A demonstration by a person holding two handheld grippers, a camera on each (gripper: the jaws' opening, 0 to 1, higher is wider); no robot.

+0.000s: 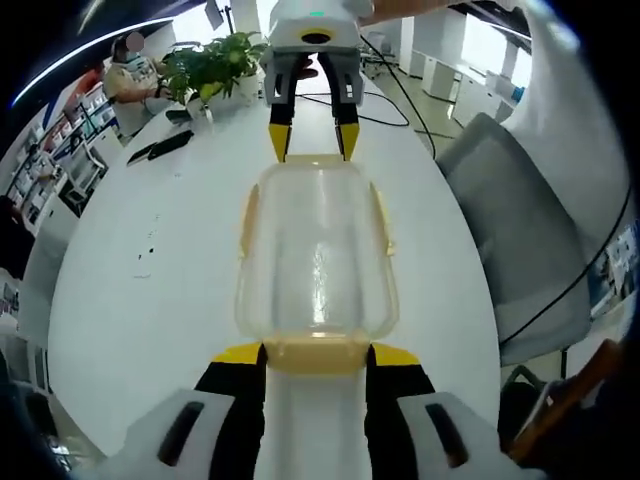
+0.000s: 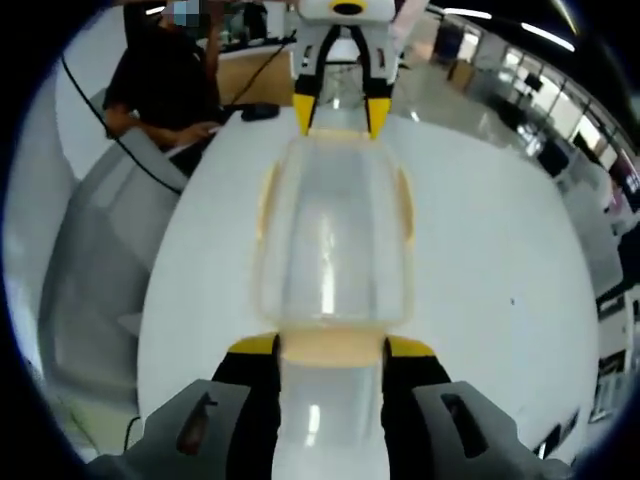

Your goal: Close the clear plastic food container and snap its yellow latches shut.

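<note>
One white table (image 1: 120,300) in an office; clear container (image 1: 315,250) lidded, seemingly empty. Your left gripper (image 1: 315,355) and right gripper (image 2: 330,348) straddle its end latches, jaws spread.

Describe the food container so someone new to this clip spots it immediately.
On the long white table, midway between the two facing hand-held grippers, sits the clear plastic container. Pale yellow latches on its sides and ends set it apart from the potted plant and dark items farther back.

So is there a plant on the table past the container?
Yes, a leafy plant stands on the table beyond the container.
</note>
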